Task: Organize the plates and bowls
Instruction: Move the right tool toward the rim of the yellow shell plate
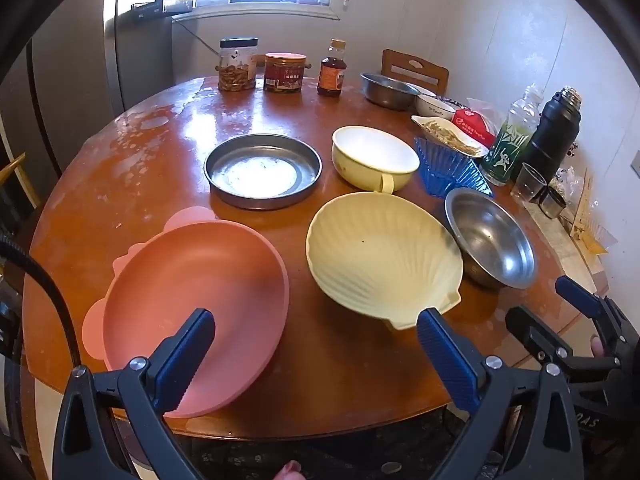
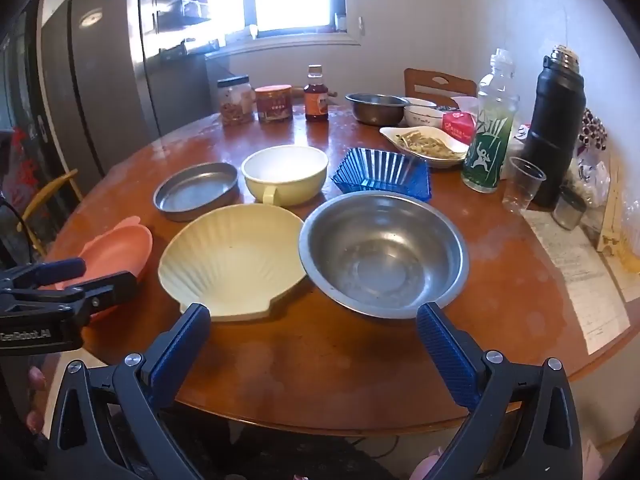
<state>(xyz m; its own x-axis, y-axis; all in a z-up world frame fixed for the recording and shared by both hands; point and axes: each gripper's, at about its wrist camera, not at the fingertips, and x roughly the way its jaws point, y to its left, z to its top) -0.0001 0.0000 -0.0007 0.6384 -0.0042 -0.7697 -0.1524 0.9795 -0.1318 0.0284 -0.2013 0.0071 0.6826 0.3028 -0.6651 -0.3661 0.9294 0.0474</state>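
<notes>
Working across from the left, I am looking down my left gripper (image 1: 316, 330), which is hanging with its jaws spread wide and nothing between them, just short of the near edge of the desk (image 1: 340, 380). The pink plate (image 1: 196, 300) is lying at the near left, directly ahead of this gripper's left finger, with its rim overhanging the desk edge toward me, so I am judging it to be the left hand's piece. Behind it, farther off, the round metal pan (image 1: 263, 170) is sitting flat. Moving right, the yellow shell plate (image 1: 380, 256) is lying in the middle, its hinge end pointing toward me and its fan opening away; it is ending up between the two grippers, ahead of the left gripper's right finger and of the right gripper's left finger. Behind it the cream bowl (image 2: 285, 174) is standing with its handle facing near, and the blue ribbed dish (image 2: 384, 174) is just to its right. At the near right, the steel bowl (image 2: 384, 254) is touching the shell plate's rim and lying straight ahead of my right gripper (image 2: 314, 330), which is also gaping wide and carrying nothing. I am reckoning the steel bowl belongs to the right hand.
</notes>
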